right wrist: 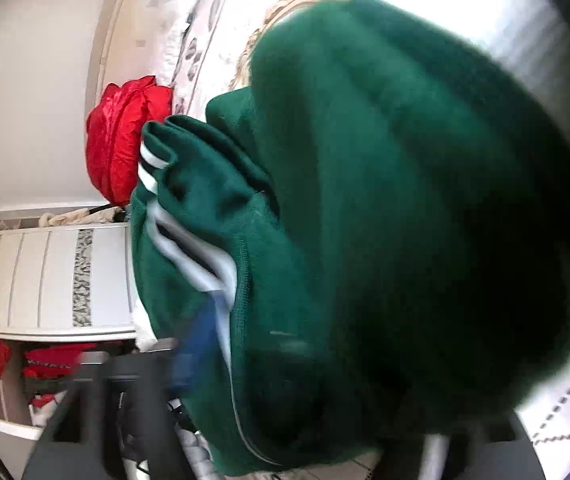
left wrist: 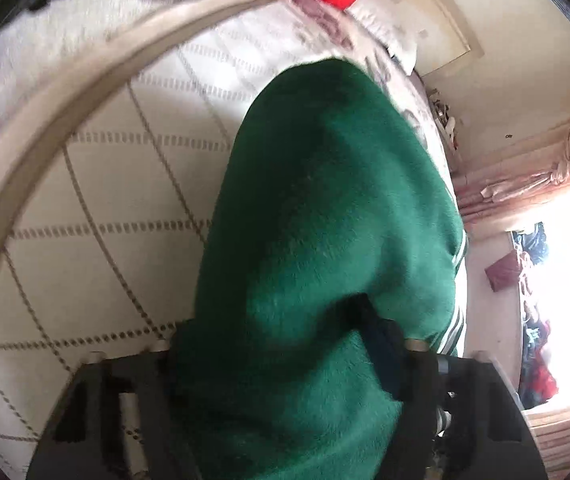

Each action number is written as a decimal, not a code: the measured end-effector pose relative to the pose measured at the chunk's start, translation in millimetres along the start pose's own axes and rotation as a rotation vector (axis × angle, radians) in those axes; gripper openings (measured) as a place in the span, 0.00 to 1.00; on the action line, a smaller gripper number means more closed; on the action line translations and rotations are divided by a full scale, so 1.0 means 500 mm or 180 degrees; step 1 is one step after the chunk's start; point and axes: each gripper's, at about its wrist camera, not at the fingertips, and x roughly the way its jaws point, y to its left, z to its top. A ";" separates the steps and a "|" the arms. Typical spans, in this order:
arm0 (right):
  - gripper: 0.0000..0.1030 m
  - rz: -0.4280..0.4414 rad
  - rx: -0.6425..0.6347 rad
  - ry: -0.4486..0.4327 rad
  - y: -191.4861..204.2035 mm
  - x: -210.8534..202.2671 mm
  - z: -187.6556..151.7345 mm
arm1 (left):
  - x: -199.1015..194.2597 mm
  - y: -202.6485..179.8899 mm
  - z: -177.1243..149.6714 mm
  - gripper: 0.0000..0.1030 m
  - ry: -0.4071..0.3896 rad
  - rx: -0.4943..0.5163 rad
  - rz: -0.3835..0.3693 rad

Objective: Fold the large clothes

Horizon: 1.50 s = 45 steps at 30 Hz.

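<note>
A dark green fleece garment with white striped trim lies bunched on the bed and runs back between my left gripper's jaws. My left gripper is shut on it; the cloth hides one finger, and the other dark finger presses into a fold. In the right wrist view the same green garment hangs over and around my right gripper, which is shut on it near a zipped edge with white stripes. Only that gripper's blue pad shows; the picture is blurred.
The bed has a cream quilted cover with dashed lines and a beige band. A red garment lies at the bed's far end. A white cabinet and a shelf of red clothes stand alongside. Pink curtains frame a bright window.
</note>
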 end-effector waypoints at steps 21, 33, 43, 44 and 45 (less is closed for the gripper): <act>0.34 0.0319 -0.0338 -0.0348 0.284 -0.083 0.237 | -0.008 -0.232 0.201 0.29 -0.0273 0.0344 -0.0220; 0.34 0.0417 -0.0572 -0.0583 0.402 0.165 0.672 | 0.340 -0.331 0.538 0.29 -0.0334 0.0490 -0.0460; 0.43 0.0127 -0.0597 -0.0456 0.303 0.327 0.792 | 0.489 -0.273 0.570 0.45 0.0090 0.0556 -0.0276; 0.49 0.0002 -0.0586 -0.0387 0.302 0.328 0.795 | 0.478 -0.278 0.566 0.47 0.0131 0.0548 -0.0216; 0.53 -0.0089 -0.0585 -0.0340 0.299 0.323 0.788 | 0.467 -0.284 0.561 0.49 0.0143 0.0552 -0.0089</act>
